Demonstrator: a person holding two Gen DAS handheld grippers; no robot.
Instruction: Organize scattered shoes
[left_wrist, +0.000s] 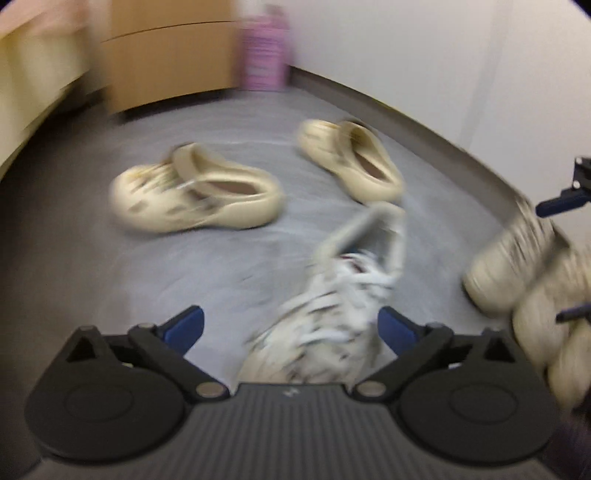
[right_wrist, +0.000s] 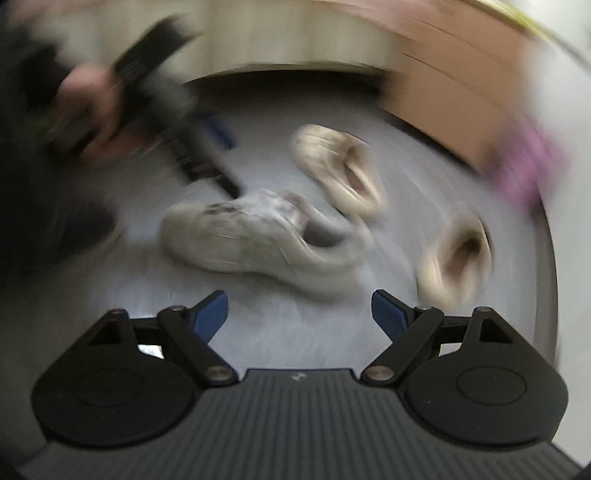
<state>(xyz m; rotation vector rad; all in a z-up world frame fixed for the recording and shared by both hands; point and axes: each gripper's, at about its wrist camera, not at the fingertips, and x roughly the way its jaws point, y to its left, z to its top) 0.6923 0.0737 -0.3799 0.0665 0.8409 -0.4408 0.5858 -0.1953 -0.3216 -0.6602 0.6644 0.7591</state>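
The grey floor (left_wrist: 92, 258) carries all the shoes, and a wooden cabinet (left_wrist: 166, 55) stands at the back beside a white wall (left_wrist: 406, 55). A pink object (left_wrist: 264, 51) stands in the corner between them; it is too blurred to name.

Two cream clogs lie well apart from each other: the left clog (left_wrist: 195, 195) in the middle of the floor and the right clog (left_wrist: 351, 158) nearer the wall. A white sneaker (left_wrist: 325, 314) with laces lies on the floor between the spread fingers of the left claw (left_wrist: 291, 325); the pads seem not to touch it, though the blur makes this uncertain. A second pale shoe (left_wrist: 517, 273) is at the right edge, near the wall.

In the right wrist view a hand (right_wrist: 92, 107) holds the left claw above the sneaker. The right claw (right_wrist: 299, 314) is also spread wide, and only bare floor shows between its fingers.
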